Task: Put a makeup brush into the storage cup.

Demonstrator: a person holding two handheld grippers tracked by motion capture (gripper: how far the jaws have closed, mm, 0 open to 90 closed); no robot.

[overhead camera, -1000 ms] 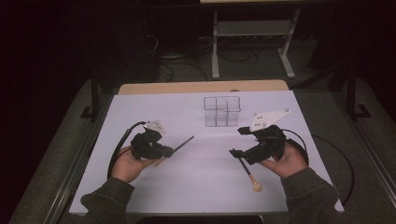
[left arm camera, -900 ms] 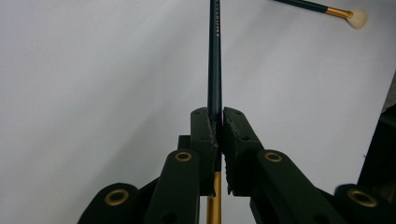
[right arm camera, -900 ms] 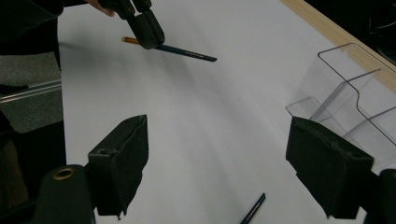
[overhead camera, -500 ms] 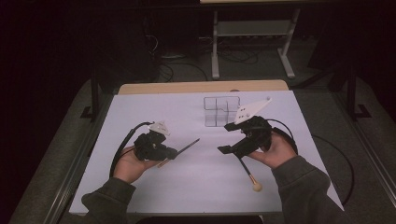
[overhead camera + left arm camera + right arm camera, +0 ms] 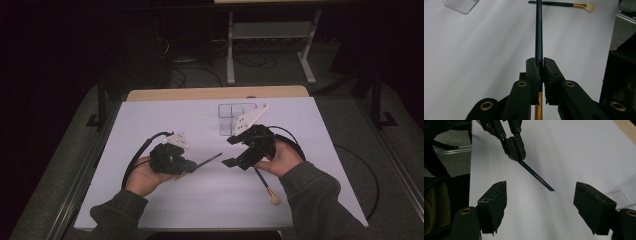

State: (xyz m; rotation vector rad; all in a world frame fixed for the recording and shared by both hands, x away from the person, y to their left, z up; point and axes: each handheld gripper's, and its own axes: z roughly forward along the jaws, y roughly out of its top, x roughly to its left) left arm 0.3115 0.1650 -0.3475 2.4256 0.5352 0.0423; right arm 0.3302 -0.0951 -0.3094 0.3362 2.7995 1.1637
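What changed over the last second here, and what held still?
The right gripper left the brush lying on the table and swung left toward the left gripper, its jaws closing a little with nothing between them. The left gripper stayed shut on its dark-handled brush; the clear organizer stayed put.

The high view looks forward and down from above the person's side onto the white-covered counter. Each of the 2 gripper views sits low and close, looking along its own black jaws. All 3 views share the dark blue slender brush handle.
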